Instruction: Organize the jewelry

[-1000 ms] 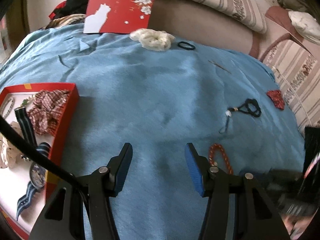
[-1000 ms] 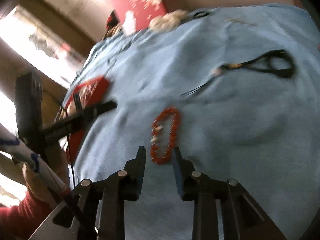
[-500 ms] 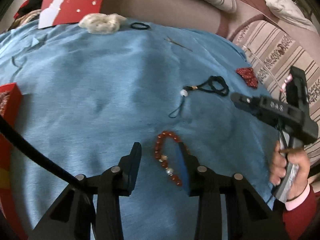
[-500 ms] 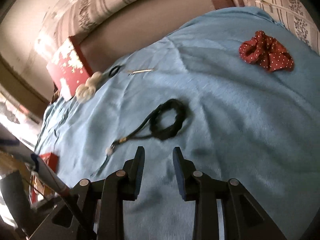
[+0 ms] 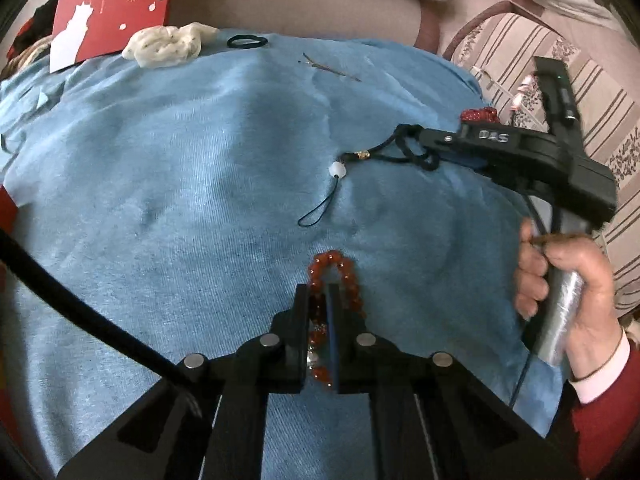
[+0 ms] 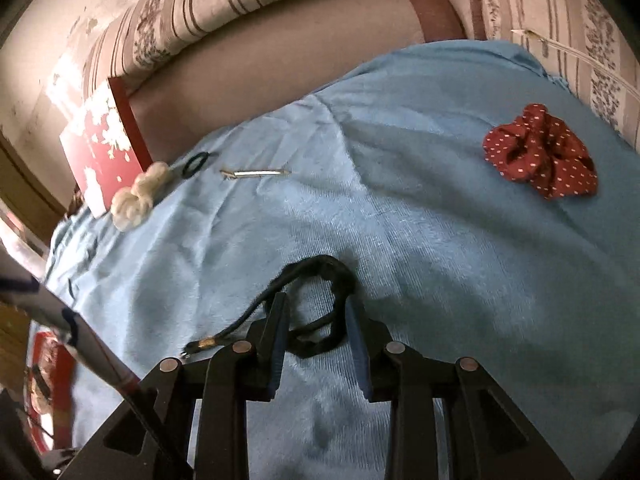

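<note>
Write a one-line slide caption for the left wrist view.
Left gripper shut on red bead bracelet on blue cloth; right gripper reaches black cord.

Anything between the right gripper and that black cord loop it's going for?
Nothing visible. The right gripper already straddles the black braided cord loop on the blue blanket; its jaws have just been closing, with the cord between them, not clearly pinched.

At the bottom centre the right gripper (image 6: 318,312) straddles the coiled black cord bracelet (image 6: 320,304) on the blue blanket (image 6: 440,260), its jaws just closing around the loop. A red polka-dot scrunchie (image 6: 540,152) lies at upper right. At upper left sit a hair pin (image 6: 256,173), a black hair tie (image 6: 196,164), a cream scrunchie (image 6: 138,196) and a red floral box lid (image 6: 102,148).
</note>
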`<state>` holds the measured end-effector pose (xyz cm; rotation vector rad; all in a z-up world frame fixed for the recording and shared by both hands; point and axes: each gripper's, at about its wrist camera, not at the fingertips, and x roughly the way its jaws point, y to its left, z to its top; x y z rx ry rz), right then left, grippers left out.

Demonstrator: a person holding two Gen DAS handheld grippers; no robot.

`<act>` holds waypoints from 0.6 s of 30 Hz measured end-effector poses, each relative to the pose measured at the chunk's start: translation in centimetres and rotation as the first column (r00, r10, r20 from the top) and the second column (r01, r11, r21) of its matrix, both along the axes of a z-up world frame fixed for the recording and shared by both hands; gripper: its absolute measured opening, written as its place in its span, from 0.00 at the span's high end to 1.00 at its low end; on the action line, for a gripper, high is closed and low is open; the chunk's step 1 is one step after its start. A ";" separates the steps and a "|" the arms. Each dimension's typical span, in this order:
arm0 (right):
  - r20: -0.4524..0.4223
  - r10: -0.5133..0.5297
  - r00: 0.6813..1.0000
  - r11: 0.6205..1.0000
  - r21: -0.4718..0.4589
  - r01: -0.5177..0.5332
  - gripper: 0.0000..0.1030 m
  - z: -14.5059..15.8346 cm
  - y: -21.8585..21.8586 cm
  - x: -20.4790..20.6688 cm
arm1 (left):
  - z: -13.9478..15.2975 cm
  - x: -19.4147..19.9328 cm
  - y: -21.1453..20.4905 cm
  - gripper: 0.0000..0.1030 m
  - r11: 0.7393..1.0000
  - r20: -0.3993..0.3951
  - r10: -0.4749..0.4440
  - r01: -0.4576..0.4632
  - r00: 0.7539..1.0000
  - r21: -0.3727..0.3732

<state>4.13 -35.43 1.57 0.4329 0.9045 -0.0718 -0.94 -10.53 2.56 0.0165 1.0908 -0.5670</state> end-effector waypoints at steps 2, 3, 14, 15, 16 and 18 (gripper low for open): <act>-0.010 0.025 1.000 0.999 0.019 -0.025 0.95 -0.1 0.0 0.0 | 0.6 0.0 0.6 0.93 1.000 0.004 0.010 -0.010 1.000 -0.010; -0.009 0.038 0.999 0.998 0.048 -0.038 0.96 -0.1 0.0 0.0 | 1.0 0.0 1.0 0.93 1.000 0.012 0.018 -0.017 1.000 -0.012; 0.060 0.123 0.991 0.978 0.163 -0.132 0.95 2.8 2.3 -3.6 | 3.5 0.3 7.9 0.93 0.986 0.062 0.169 -0.168 0.984 -0.010; 0.066 0.131 0.989 0.978 0.152 -0.140 0.95 2.8 2.6 -3.5 | 3.5 0.4 8.2 0.93 0.985 0.064 0.175 -0.175 0.983 -0.008; 0.068 0.151 0.986 0.973 0.167 -0.161 0.94 2.7 2.9 -3.2 | 3.5 0.5 8.4 0.93 0.984 0.063 0.179 -0.179 0.982 -0.007; 0.083 0.185 0.979 0.960 0.200 -0.198 0.85 2.5 3.7 -2.3 | 3.3 0.6 8.6 0.93 0.984 0.059 0.177 -0.177 0.982 -0.011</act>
